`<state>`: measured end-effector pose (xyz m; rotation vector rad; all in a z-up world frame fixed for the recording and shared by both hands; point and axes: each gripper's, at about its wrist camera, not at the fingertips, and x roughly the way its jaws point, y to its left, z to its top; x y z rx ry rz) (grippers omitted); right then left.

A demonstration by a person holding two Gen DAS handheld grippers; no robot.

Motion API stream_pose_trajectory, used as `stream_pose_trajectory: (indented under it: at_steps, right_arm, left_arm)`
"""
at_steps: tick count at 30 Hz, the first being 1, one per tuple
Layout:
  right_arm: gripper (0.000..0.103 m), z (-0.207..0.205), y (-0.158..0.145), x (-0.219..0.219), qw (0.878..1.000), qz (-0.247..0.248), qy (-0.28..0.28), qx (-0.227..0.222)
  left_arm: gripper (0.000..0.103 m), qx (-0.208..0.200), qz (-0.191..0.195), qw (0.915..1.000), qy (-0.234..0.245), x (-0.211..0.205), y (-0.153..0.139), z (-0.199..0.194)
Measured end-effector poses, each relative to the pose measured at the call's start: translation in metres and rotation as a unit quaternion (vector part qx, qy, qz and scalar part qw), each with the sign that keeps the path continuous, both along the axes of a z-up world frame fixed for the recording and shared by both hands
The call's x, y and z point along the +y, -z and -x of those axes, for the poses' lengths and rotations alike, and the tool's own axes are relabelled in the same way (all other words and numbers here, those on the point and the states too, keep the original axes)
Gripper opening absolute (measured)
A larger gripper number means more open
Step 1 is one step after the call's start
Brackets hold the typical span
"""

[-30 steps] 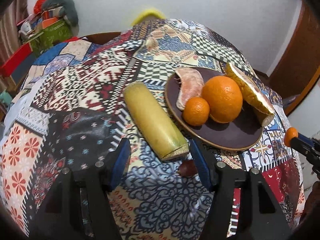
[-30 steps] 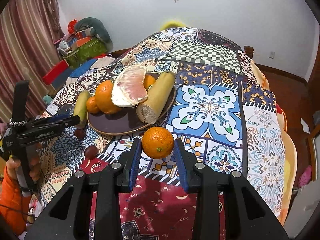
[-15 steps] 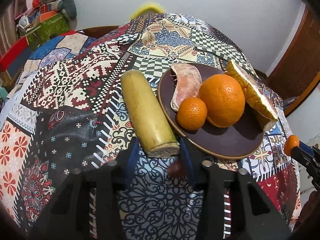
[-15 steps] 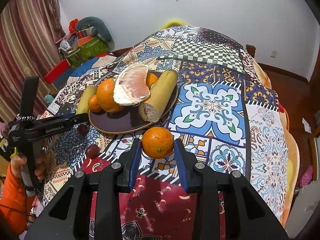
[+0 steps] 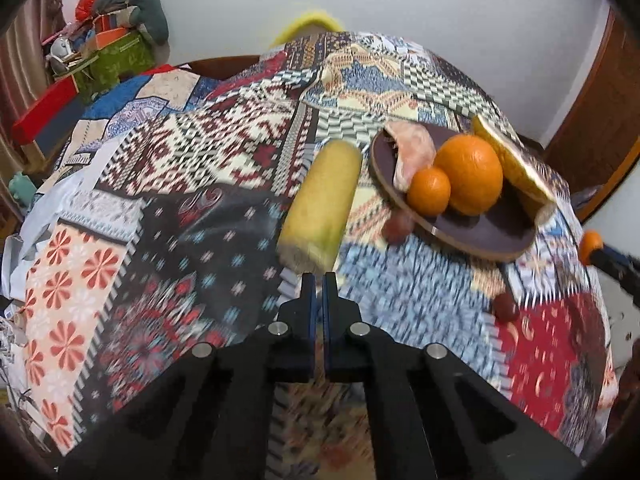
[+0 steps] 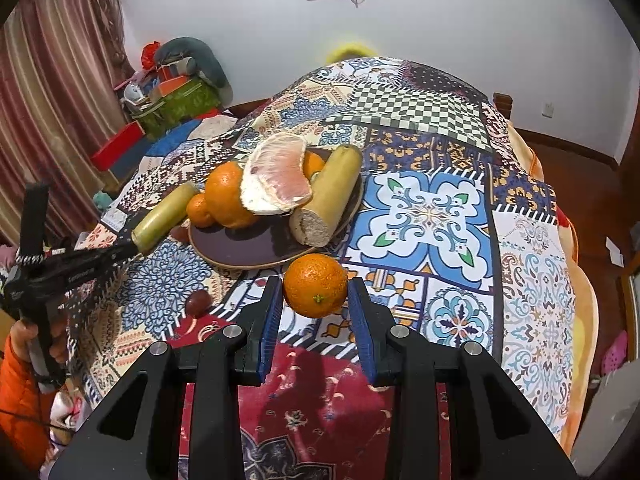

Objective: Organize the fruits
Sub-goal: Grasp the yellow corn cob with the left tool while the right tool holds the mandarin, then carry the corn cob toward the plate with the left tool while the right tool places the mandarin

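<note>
Room: bedroom-type space, white wall, curtain on one side, clutter pile by the wall; patchwork cloth [image 6: 432,208] covers the surface that carries everything.
Plate: dark plate [image 5: 480,236] w/ big orange [image 5: 468,176], small orange [image 5: 429,192], peeled pomelo piece [image 5: 412,148] and a cut yellow-green stalk [image 6: 332,196] leaning across its far rim.
Loose fruit: second stalk piece [image 5: 320,204] lies on cloth just beside plate's left rim; two small dark-red fruits [image 5: 396,224] on cloth, one touching plate edge, other [image 5: 505,306] nearer the cloth's near edge.
L gripper: left gripper [image 5: 319,296], jaws now pressed together, nothing between them, tips just short of stalk's cut end.
Change: 0.5 s ago jaws were apart and straddling that cut end; now closed and empty, view blurred, stalk looks swung to a new angle. Judgement: grab slipped or was a nudge; stalk not on plate yet.
R gripper: right gripper [image 6: 316,304], jaws apart w/ loose orange [image 6: 316,285] between them, near plate's near rim; pads look close to it, contact not clear. Same as 1 s ago.
Meaning: stalk pickup likely needs re-open + re-approach; orange, stalk, red fruits left to place.
</note>
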<state>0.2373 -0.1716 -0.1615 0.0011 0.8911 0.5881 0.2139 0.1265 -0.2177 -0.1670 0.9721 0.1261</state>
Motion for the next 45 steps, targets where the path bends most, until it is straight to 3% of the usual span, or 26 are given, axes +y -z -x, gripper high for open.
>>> stream_pose_trajectory:
  at_steps: [4,8,16,20,23,32,38,45]
  right_arm:
    - [0.031,0.003,-0.002,0.005,1.0,-0.001,-0.005,-0.003]
    - [0.031,0.003,-0.003,0.008,1.0,0.0,-0.009,-0.005]
    - [0.031,-0.004,0.001,0.009,1.0,0.005,-0.007,0.0]
    - [0.031,-0.008,0.002,0.008,1.0,0.004,-0.004,0.002]
    - [0.031,-0.012,0.004,0.008,1.0,0.002,-0.002,0.004]
    - [0.031,-0.017,0.009,0.013,1.0,0.003,-0.008,0.011]
    - [0.031,-0.017,0.01,0.017,1.0,0.003,-0.014,0.012]
    - [0.031,-0.017,0.008,0.02,1.0,0.001,-0.019,0.009]
  left_arm:
    - [0.003,0.012,-0.011,0.9998,0.014,-0.001,-0.002,0.011]
    - [0.02,-0.004,-0.018,0.9997,0.017,-0.003,-0.011,0.007]
    - [0.021,-0.014,-0.03,0.999,0.031,-0.003,-0.021,-0.042]
    - [0.021,0.001,-0.018,0.9987,0.047,0.003,-0.015,-0.063]
    - [0.03,0.01,-0.035,0.998,0.051,0.002,-0.008,-0.077]
    - [0.041,0.041,-0.053,0.9954,0.068,-0.003,0.014,-0.102]
    - [0.042,0.045,-0.054,0.9954,0.065,0.0,0.022,-0.105]
    - [0.038,0.028,-0.053,0.9962,0.064,-0.002,0.008,-0.091]
